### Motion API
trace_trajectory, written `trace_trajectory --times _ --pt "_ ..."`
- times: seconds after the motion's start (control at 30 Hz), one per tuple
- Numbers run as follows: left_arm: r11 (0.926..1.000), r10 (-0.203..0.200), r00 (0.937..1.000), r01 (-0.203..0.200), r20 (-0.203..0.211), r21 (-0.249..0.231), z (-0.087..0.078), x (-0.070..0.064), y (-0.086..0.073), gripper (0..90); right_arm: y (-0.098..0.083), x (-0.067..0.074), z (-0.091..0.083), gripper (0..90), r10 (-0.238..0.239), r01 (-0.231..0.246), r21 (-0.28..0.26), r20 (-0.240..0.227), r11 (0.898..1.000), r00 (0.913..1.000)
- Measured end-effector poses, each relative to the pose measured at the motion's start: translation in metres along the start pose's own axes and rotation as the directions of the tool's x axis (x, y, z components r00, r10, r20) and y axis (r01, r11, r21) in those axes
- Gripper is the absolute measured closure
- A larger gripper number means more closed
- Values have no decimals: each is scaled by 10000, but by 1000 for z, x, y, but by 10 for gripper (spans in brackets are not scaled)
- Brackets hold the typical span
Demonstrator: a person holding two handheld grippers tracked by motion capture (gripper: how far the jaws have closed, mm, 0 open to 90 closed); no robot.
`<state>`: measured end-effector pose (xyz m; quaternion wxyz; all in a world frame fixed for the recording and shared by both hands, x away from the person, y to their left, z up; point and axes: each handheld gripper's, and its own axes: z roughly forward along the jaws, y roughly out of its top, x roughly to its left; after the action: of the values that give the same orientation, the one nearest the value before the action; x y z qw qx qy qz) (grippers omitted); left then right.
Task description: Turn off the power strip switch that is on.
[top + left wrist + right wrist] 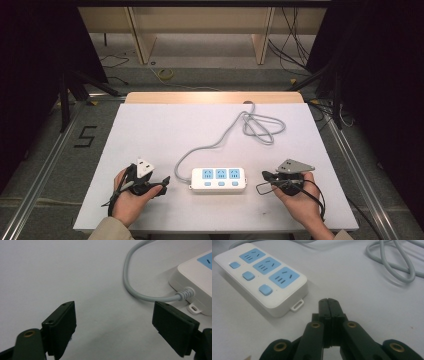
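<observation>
Covering most of the high view, one white surface (150, 130) carries one power strip and its one cable. One grey cable (220, 140) leaves the strip's left end, curves up toward the far edge and doubles back into one loose loop at the far right. One white power strip (218, 180) lies flat near the front centre, between the two grippers and apart from both. It shows three blue socket faces in a row, with three blue buttons, one beside each socket. One small mounting tab sticks out at each end seen in the gripper views.

Two hands enter from the bottom edge, each holding one gripper. The left gripper (162, 182) sits just left of the strip; in the left gripper view its jaws stand wide apart with nothing between them, the cable's strain relief just beyond the right-hand jaw. The right gripper (265, 176) sits just right of the strip, one grey three-cornered plate on top; in the right gripper view its jaws are pressed together, holding nothing.
</observation>
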<state>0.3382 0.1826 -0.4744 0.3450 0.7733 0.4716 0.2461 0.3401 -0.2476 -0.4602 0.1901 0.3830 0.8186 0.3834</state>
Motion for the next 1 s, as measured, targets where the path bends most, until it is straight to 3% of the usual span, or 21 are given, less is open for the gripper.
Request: trace_trajectory --times 1.0 --pt "10000 25 10000 -25 -11 30 1 -1 0 190 5 6 4 900 -196 196 -10 -155 9998 9997"
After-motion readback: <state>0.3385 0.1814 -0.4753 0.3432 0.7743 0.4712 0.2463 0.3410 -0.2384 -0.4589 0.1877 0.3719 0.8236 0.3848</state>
